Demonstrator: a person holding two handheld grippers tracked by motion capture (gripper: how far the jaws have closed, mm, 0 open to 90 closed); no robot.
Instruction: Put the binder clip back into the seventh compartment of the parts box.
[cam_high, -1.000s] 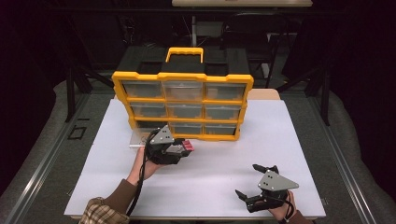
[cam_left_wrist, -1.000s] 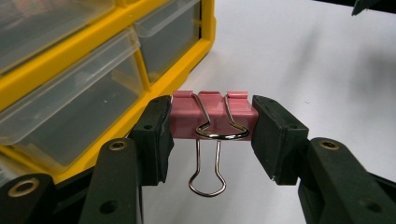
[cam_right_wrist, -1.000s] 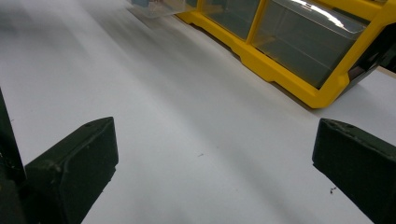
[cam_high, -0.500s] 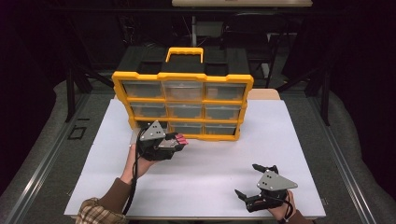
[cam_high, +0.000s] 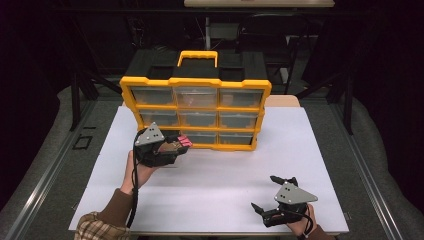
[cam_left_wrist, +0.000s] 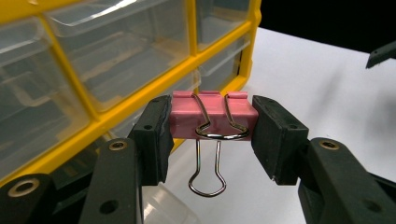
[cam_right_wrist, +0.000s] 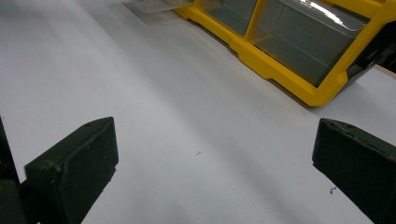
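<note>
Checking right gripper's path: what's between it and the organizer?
Bare white table between right gripper and organizer, per right gripper view and high view.

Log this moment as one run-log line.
left hand-held gripper: shut on pink binder clip | right hand-held gripper: open, over white table | yellow drawer organizer: upright

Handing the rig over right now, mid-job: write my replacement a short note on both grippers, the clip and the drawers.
Left gripper: shut on the pink binder clip, held off the table by the yellow drawer organizer.
Right gripper: open, empty, near the table's front right.
Done: clip picked up.
Left: probably stow it; a clear drawer looks pulled out at the bottom left.
</note>
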